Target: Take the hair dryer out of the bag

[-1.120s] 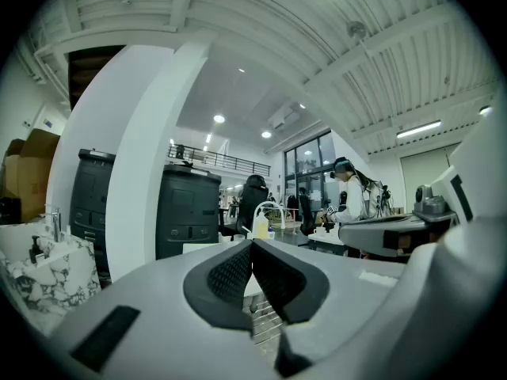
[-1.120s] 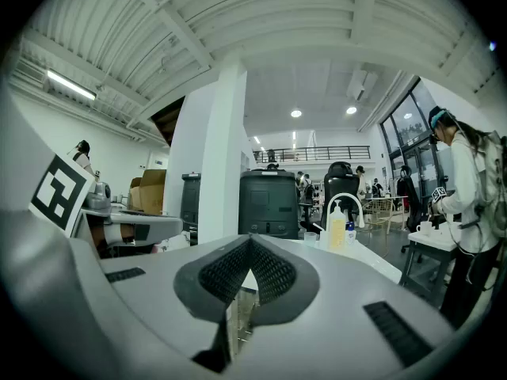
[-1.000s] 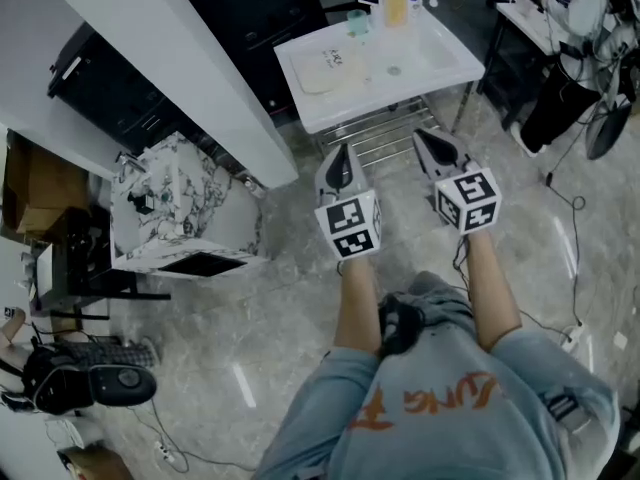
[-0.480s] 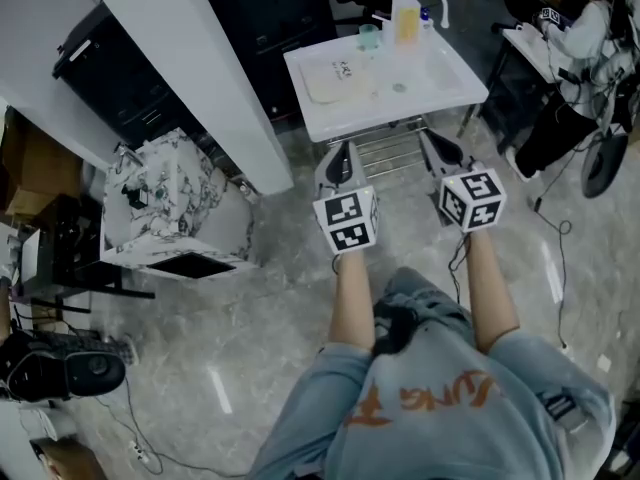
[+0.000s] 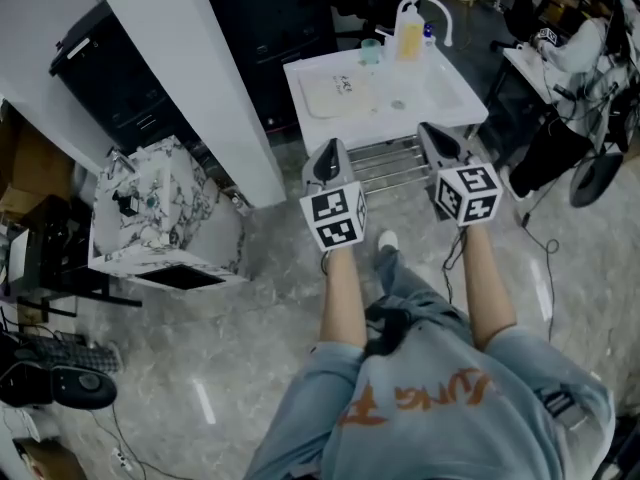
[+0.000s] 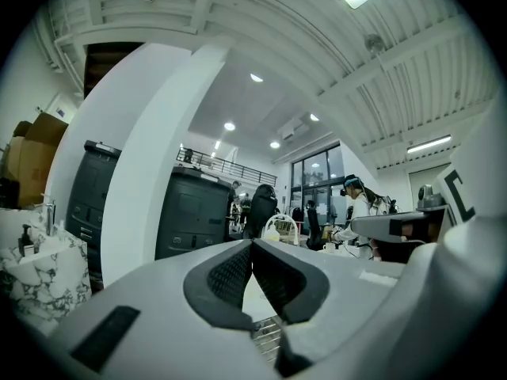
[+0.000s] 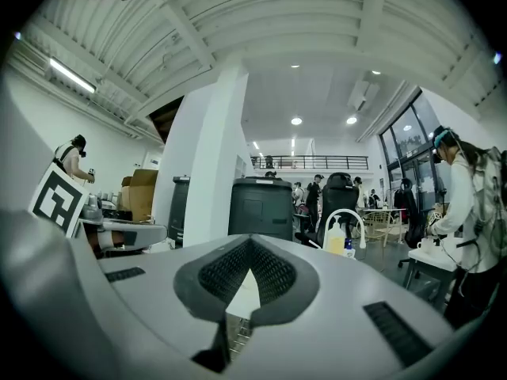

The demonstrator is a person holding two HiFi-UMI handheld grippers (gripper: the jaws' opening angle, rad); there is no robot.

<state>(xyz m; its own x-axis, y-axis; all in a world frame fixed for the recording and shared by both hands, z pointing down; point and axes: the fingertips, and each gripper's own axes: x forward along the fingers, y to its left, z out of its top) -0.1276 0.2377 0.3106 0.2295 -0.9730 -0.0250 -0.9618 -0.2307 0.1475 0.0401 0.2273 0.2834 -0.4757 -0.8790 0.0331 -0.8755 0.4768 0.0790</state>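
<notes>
No hair dryer shows in any view. A pale flat pouch-like item (image 5: 335, 93) lies on a white washstand (image 5: 455, 103) ahead; I cannot tell whether it is the bag. My left gripper (image 5: 328, 160) is held level, short of the stand's front edge, its jaws shut with nothing between them (image 6: 252, 248). My right gripper (image 5: 432, 138) is beside it at the same height, also shut and empty (image 7: 250, 244). Both point at the stand.
A white pillar (image 5: 190, 78) stands at the left with a marble-patterned cabinet (image 5: 150, 203) beside it. A soap bottle (image 5: 408, 18) and a cup (image 5: 371, 48) sit at the stand's back. A wire shelf (image 5: 385, 163) lies under it. Cables and a chair (image 5: 560, 138) are at the right.
Both grippers have moved forward toward the white washstand and risen slightly, still shut. The stand now lies closer in the head view.
</notes>
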